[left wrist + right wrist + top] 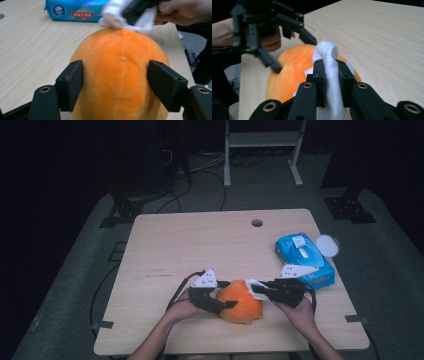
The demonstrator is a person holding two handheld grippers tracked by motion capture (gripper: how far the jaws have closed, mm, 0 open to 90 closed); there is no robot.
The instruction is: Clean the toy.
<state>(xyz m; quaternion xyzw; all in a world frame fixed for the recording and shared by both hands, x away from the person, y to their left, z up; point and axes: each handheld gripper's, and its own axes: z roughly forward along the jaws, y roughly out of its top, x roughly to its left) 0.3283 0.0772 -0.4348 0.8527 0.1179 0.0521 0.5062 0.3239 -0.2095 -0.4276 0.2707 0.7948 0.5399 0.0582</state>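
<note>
Wet wipe [329, 72] from blue packet [303, 259] presses on orange plush [241, 301].

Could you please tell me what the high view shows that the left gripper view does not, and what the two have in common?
The high view alone takes in the round hole in the pale wooden table, a white round lid and a metal frame on the floor. The left gripper view alone shows the seam down the orange plush ball and the left gripper with its jaws set around the ball's sides. Both show the ball, the blue wipes pack and the right gripper holding a white wipe on it.
</note>
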